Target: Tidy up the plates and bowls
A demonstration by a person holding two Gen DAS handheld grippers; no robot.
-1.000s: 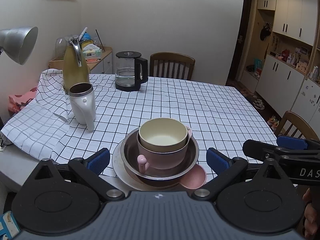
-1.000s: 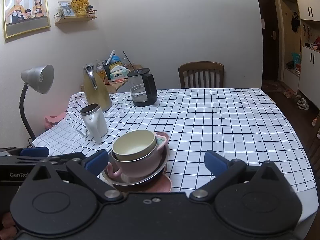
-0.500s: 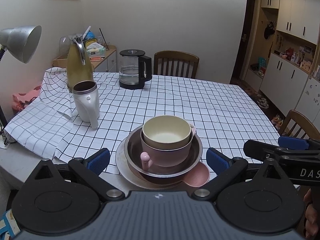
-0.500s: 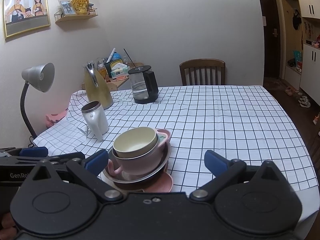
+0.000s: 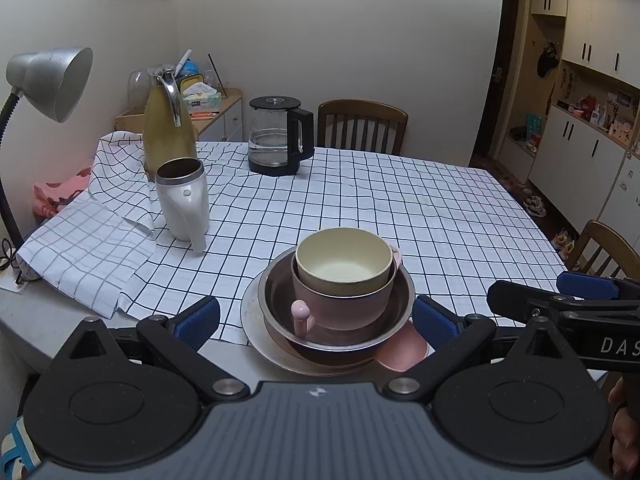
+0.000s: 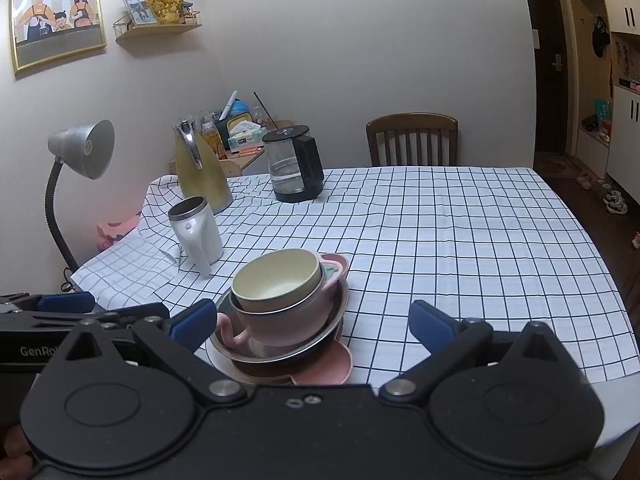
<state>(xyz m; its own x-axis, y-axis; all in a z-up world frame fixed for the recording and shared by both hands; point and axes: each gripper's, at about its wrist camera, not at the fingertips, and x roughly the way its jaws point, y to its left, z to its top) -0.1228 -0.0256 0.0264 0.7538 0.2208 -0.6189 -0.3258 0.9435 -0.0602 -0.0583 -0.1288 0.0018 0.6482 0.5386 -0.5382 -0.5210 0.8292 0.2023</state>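
Note:
A stack of dishes sits at the near edge of the checked tablecloth (image 5: 400, 208). On top is a cream bowl (image 5: 344, 266) (image 6: 276, 280), nested in a pink handled bowl (image 5: 340, 304) (image 6: 280, 320). Under them are a steel bowl (image 5: 400, 296) (image 6: 276, 354), a pale plate (image 5: 256, 332) and a pink dish (image 5: 404, 350) (image 6: 320, 372). My left gripper (image 5: 316, 318) is open, its blue pads on either side of the stack. My right gripper (image 6: 312, 322) is open too, just short of the stack and to its right.
A white steel-rimmed jug (image 5: 182, 200) stands left of the stack. Farther back are a yellow thermos (image 5: 168, 128) and a glass kettle (image 5: 278, 140). A grey desk lamp (image 5: 48, 80) leans in at the left. Wooden chairs (image 5: 362, 126) stand at the far side and right.
Both grippers have drawn back and up a little, so the stack sits slightly lower and farther in view. Neither gripper has changed its opening. The dishes have not moved.

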